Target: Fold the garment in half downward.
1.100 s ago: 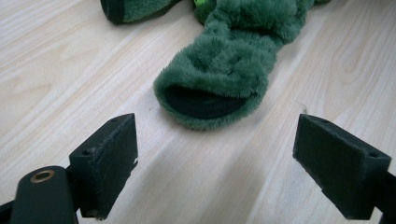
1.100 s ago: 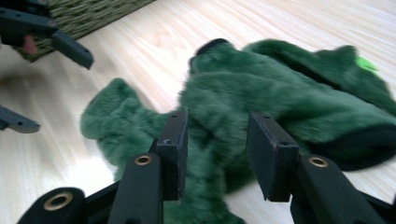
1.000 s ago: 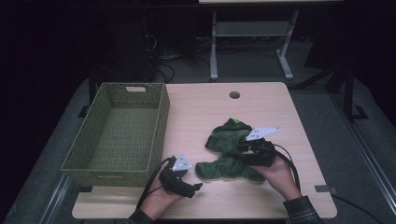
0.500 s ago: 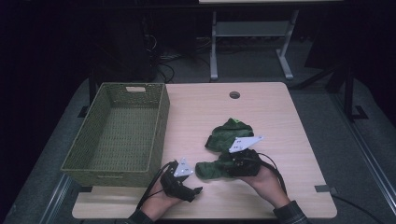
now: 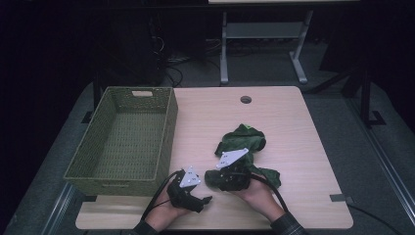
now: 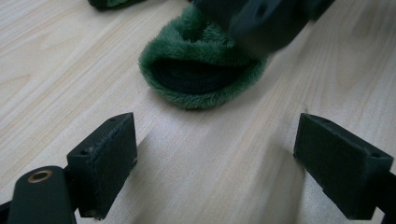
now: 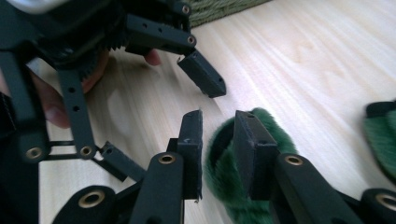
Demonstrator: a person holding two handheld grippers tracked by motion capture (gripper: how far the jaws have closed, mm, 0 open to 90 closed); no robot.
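Two fuzzy green slippers lie on the wooden table point(image 5: 293, 127). The far one point(image 5: 242, 139) rests mid-table. The near one point(image 5: 266, 176) lies by the front edge, its open end point(image 6: 201, 79) facing my left gripper. My right gripper point(image 5: 220, 178) point(image 7: 219, 147) sits on that near slipper point(image 7: 271, 130). Its jaws have just been closing, and the slipper's fuzzy rim fills the narrow gap between the pads. My left gripper point(image 5: 200, 196) point(image 6: 217, 168) rests low on the table a little left of the slipper, jaws wide open and holding nothing. It also appears in the right gripper view point(image 7: 161, 119).
An empty green woven basket point(image 5: 166, 132) stands at the table's left. A round cable hole point(image 5: 245, 99) lies near the far edge. Bare wood stretches to the right and behind the slippers. Black cables trail from both grippers over the front edge.
My right gripper slid left and toward the front edge, from the middle of the slippers to the near slipper's left end, beside my left gripper. My left gripper stayed put.
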